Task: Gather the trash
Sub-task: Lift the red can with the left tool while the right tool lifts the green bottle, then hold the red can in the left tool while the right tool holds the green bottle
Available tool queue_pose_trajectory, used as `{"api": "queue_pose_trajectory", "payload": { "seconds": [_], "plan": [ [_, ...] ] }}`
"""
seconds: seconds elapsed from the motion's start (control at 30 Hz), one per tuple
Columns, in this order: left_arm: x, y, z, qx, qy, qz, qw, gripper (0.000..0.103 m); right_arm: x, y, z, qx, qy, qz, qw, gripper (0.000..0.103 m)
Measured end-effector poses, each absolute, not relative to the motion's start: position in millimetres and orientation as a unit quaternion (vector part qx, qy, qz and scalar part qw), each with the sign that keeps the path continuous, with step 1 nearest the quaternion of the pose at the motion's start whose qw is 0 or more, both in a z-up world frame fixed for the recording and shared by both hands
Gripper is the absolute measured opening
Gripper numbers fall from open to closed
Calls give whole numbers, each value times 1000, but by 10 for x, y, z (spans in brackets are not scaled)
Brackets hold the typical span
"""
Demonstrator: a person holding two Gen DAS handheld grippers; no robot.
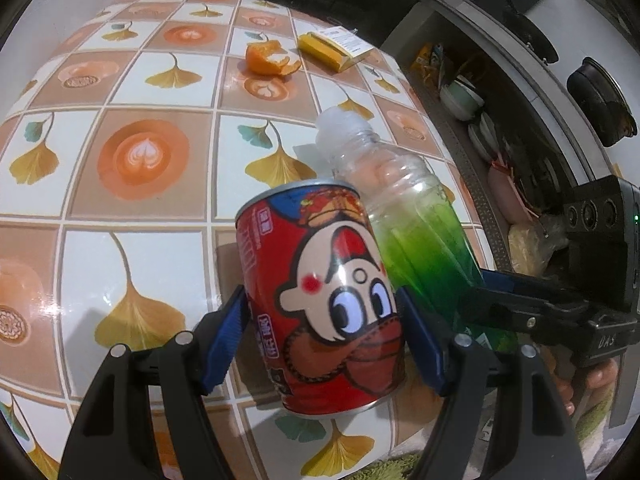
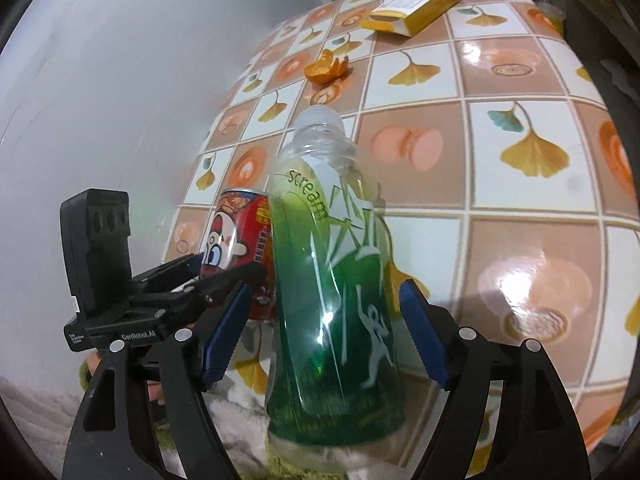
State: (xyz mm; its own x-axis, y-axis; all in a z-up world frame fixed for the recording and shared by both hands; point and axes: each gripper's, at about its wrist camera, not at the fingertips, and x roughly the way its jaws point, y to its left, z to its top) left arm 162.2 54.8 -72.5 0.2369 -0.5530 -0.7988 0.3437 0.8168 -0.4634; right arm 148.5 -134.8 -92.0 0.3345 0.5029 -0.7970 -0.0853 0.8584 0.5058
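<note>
A red can (image 1: pixel 320 292) with a cartoon face sits tilted between the blue pads of my left gripper (image 1: pixel 322 304), which press on both its sides. The can (image 2: pixel 236 236) and the left gripper (image 2: pixel 208 276) also show at the left of the right wrist view. Beside it stands a clear bottle (image 2: pixel 332 280) with a green label and a white cap. It lies between the fingers of my right gripper (image 2: pixel 320 300), with a gap at each pad. The bottle (image 1: pixel 404 208) leans behind the can's right side. Orange peel (image 1: pixel 272 58) and a yellow box (image 1: pixel 334 46) lie farther back on the tiled table (image 1: pixel 132 240).
A shelf (image 1: pixel 468 100) with bowls and bags runs along the table's right edge. A white wall (image 2: pixel 100 80) stands to the left in the right wrist view. A green shaggy mat (image 2: pixel 292 464) lies below the table's near edge. A hand (image 1: pixel 592 380) holds the right gripper's handle.
</note>
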Motion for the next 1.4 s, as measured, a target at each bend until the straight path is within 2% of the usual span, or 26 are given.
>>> {"api": "queue_pose_trajectory", "payload": {
  "seconds": [0.2,0.27,0.33,1.13,1.2,1.4],
  "plan": [
    [1683,554,-747,-105,553,-285,776,72,1520,-1354,-979,201,553,189,787,70],
    [1715,574,-747,-112,553,-283,775,72,1518,-1378,-998,207,554,188,784,60],
    [1738,574,-747,-113,552,-283,776,72,1516,-1407,-1015,217,555,188,781,55],
    [1628,432,-685,-62,524,-276,803,70,1488,-1517,-1062,239,557,171,777,59],
    [1612,415,-677,-53,521,-275,806,69,1493,-1510,-1085,244,557,175,774,55],
    [1589,386,-667,-42,516,-275,810,69,1485,-1549,-1116,259,551,177,774,54]
  ]
}}
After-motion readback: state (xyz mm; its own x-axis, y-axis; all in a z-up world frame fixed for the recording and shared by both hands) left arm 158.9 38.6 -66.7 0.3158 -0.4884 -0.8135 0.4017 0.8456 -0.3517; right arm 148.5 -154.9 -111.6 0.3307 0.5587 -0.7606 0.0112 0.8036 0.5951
